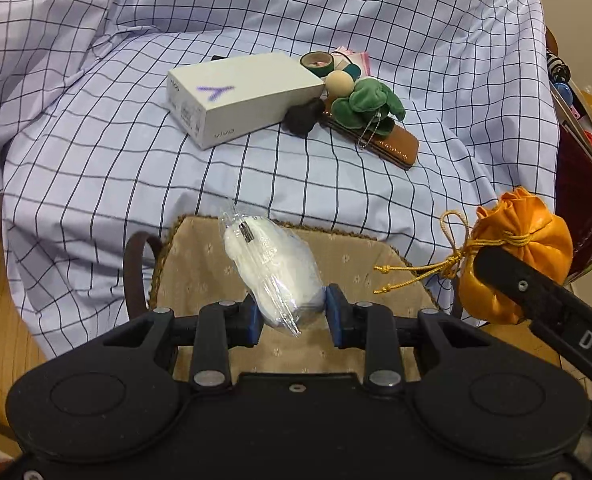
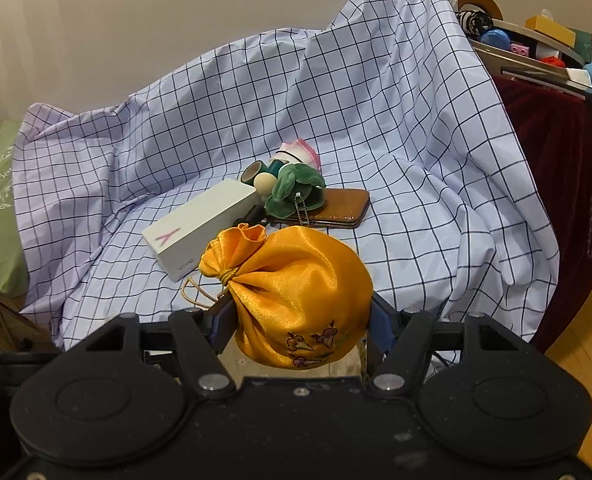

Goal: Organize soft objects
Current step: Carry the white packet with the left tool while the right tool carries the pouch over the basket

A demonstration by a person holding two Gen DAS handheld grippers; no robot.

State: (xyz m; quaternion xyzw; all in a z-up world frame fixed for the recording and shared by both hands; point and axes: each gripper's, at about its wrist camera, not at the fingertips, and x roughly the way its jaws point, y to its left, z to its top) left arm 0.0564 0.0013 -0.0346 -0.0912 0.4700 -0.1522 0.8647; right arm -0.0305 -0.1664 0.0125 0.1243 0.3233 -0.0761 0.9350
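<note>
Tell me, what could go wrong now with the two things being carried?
The white bundle sits in slippery clear plastic, and the left gripper pinches only its near end, so it might slide out before it is properly over the basket. The orange pouch trails a loose cord that could catch on the basket's rim. Both hands are close together, so the right gripper may bump the left.

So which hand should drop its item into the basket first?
Left, probably. The left gripper holds the plastic-wrapped white bundle right above the lined basket; the right gripper, holding the orange pouch, sits off its edge.
</note>
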